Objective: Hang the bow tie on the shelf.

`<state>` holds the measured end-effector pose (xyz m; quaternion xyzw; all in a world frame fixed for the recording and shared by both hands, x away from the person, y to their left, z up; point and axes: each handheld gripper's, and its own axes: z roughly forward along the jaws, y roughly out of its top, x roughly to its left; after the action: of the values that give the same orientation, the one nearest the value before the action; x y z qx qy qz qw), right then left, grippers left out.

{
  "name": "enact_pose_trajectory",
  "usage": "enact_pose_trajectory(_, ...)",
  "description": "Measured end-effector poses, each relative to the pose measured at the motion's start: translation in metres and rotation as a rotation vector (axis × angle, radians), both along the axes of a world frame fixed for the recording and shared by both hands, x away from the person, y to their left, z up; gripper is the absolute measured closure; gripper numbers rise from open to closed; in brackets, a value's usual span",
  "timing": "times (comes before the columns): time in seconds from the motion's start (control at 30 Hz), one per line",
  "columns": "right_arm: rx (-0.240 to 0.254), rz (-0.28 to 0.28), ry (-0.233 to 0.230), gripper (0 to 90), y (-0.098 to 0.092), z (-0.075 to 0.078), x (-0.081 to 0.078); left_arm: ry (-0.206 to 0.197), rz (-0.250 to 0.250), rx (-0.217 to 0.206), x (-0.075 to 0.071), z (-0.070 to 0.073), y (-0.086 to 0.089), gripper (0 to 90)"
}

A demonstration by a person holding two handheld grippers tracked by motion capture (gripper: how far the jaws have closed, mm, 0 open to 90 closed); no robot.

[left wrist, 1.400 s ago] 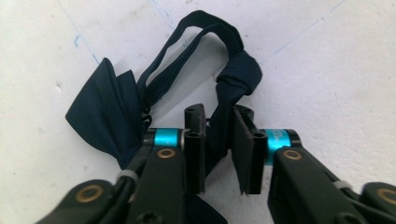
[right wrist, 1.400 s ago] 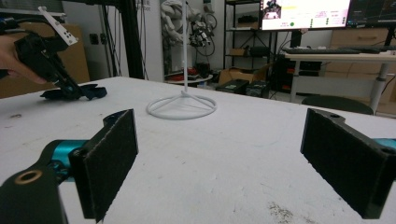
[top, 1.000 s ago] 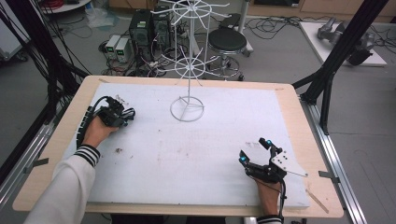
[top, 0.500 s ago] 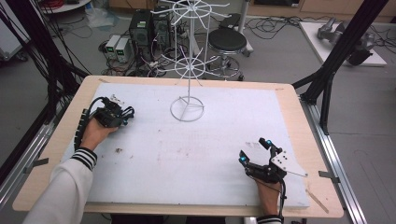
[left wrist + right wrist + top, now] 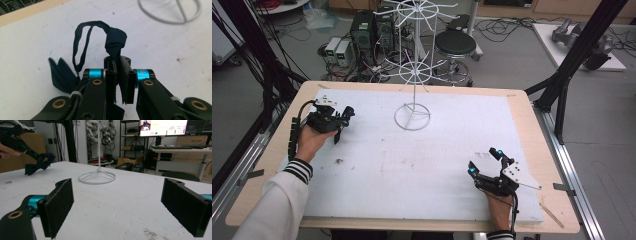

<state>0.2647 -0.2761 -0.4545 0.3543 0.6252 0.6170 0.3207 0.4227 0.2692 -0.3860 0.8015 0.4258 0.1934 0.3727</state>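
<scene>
A dark navy bow tie (image 5: 113, 42), knotted at its middle with a thin strap looped beside it, is pinched between the closed jaws of the left gripper (image 5: 119, 75) at the far left of the white board (image 5: 437, 165). The right gripper (image 5: 484, 162) is rested near right, jaws spread wide, well apart from the wire stand (image 5: 412, 116).

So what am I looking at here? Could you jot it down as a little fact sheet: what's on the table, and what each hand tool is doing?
Surface: white board on a wooden table
Stand: white wire rack, its ring base resting on the board's far side
Left tool: shut on a dark blue bow tie, just above the board
Right tool: open, holding nothing, low over the board's near right part
Board condition: a few small dark specks
</scene>
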Motion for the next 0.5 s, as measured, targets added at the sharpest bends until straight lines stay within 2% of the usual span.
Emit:
enact_pose_trajectory(0.03, 0.000, 0.000, 0.000, 10.2, 0.000, 0.000, 0.000, 0.000, 0.000, 0.000, 0.000, 0.000, 0.000, 84.0)
enact_pose_trajectory(0.1, -0.001, -0.001, 0.000, 10.2, 0.000, 0.000, 0.000, -0.016, 0.003, -0.040, -0.001, 0.002, 0.001, 84.0)
enact_pose_trajectory(0.13, -0.001, -0.001, 0.000, 10.2, 0.000, 0.000, 0.000, -0.035, 0.005, -0.084, -0.002, 0.005, 0.002, 84.0)
enact_pose_trajectory(0.17, -0.002, -0.001, -0.004, 10.2, 0.000, 0.000, 0.000, -0.044, 0.011, -0.109, -0.002, 0.006, 0.003, 84.0)
enact_pose_trajectory(0.2, -0.002, -0.001, -0.004, 10.2, 0.000, 0.000, 0.000, -0.044, 0.011, -0.109, -0.002, 0.006, 0.003, 84.0)
enact_pose_trajectory(0.3, 0.000, 0.000, 0.000, 10.2, 0.000, 0.000, 0.000, -0.061, 0.015, -0.163, -0.002, 0.011, 0.005, 84.1)
enact_pose_trajectory(0.33, 0.000, 0.000, 0.001, 10.2, 0.000, 0.000, 0.000, -0.079, 0.014, -0.181, -0.002, 0.014, 0.004, 84.0)
enact_pose_trajectory(0.37, 0.000, 0.000, 0.001, 10.2, 0.000, 0.000, 0.000, -0.079, 0.014, -0.181, -0.002, 0.014, 0.004, 84.0)
enact_pose_trajectory(0.5, -0.003, 0.001, -0.003, 10.2, 0.000, 0.000, 0.000, -0.102, 0.010, -0.227, -0.003, 0.020, 0.004, 84.0)
